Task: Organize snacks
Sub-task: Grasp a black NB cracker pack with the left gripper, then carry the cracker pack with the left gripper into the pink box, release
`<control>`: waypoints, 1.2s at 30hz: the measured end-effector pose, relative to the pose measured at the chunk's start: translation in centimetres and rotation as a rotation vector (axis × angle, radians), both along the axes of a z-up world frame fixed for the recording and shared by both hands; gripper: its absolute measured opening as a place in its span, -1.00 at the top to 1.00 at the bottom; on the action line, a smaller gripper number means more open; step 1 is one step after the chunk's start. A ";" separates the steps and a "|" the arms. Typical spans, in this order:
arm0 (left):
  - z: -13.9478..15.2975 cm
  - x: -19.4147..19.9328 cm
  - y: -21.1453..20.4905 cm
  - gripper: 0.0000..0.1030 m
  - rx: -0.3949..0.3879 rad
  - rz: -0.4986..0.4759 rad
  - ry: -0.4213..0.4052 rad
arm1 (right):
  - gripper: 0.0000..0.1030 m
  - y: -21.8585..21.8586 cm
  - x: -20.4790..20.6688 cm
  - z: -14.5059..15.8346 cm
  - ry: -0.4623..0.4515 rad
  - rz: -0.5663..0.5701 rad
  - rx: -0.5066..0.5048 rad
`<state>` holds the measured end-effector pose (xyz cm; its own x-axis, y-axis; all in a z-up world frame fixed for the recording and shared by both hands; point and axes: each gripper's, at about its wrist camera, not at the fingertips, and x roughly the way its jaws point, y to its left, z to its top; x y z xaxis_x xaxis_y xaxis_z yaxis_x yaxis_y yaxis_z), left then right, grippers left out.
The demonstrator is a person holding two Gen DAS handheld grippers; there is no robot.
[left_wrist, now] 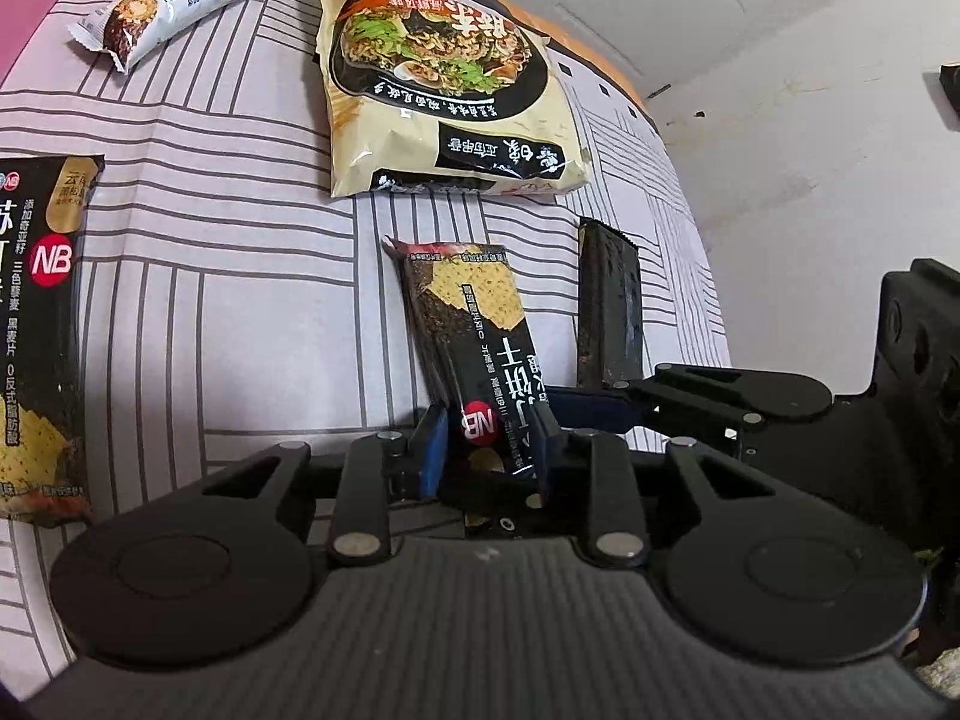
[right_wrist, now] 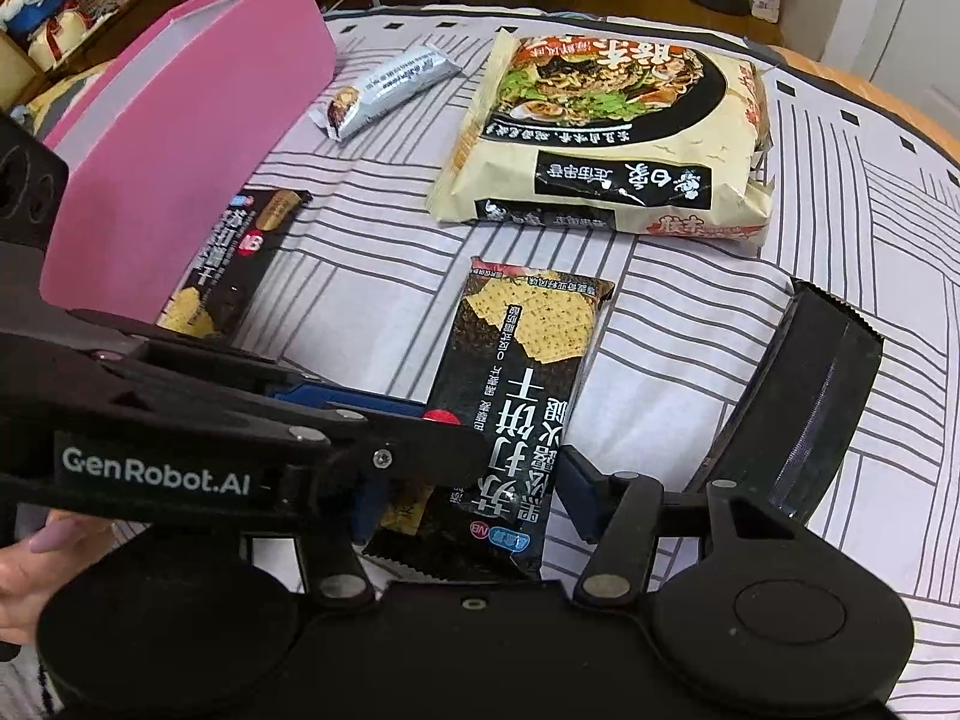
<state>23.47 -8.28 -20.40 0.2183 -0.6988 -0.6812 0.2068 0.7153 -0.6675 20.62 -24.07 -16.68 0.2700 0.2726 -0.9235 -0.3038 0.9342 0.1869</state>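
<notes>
Left wrist view: the left gripper has its fingers closed on the near end of a black cracker pack, which tilts up off the striped cloth on the counter. The grip is on the pack's end only, so the far end may sag; a slow, level lift would keep the crackers from cracking. A second cracker pack lies flat at the left, a white snack bar far left, and a large noodle bag just beyond the held pack. A dark pack stands on edge just to the right. The counter's edge curves away at the right, so leftward travel is the safer way.

Right wrist view: the same cracker pack lies between the fingers of the right gripper; they look spread wider than the pack, though whether either pad touches I cannot tell. The left gripper crosses in from the left onto the pack. A pink box stands at the far left, a likely destination, with the second pack at its foot. Open cloth lies between the held pack and the box; the noodle bag and snack bar sit farther off.
</notes>
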 end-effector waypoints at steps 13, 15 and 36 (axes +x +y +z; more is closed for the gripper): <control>4.8 -2.1 2.6 0.36 -0.031 -0.002 -0.011 | -0.22 2.0 -3.5 5.4 -0.122 0.045 0.034; 5.9 -2.7 3.2 0.36 -0.032 -0.005 -0.015 | -0.21 2.8 -4.5 6.6 -0.152 0.076 0.022; 17.4 -10.2 13.3 0.33 0.066 0.057 -0.151 | -0.18 12.5 -10.6 16.6 -0.373 0.204 0.068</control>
<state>13.24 5.01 -3.04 0.3597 -0.6372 -0.6816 0.2585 0.7700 -0.5833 10.07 -11.61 -0.12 0.5165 0.4121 -0.7506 -0.5393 0.8375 0.0887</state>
